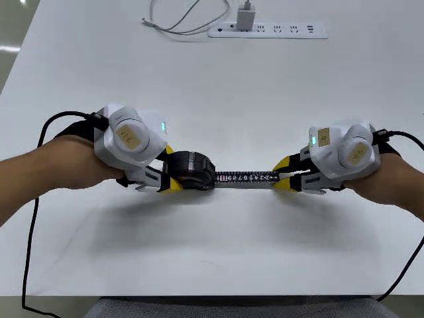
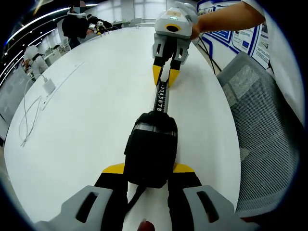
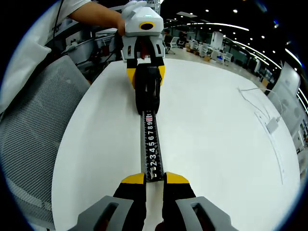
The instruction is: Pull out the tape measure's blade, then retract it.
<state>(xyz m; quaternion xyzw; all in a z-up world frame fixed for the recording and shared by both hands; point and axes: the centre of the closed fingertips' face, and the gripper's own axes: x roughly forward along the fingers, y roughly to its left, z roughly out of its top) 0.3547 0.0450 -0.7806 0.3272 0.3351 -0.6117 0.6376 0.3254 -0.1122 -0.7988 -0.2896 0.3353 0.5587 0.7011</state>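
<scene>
Two grippers, both clamped: the left gripper pinches the tape measure case (black, blocky, rubbery-looking) across its sides, and the right gripper pinches the blade at its free end. The blade is a thin, flat printed strip with a short run out, taut and straight from case to right gripper, low over the smooth white table. Its long axis is the line between the grippers, so my call is that the right gripper's next move runs along that line.

Bright, soft shadows (rims perhaps blurred).
</scene>
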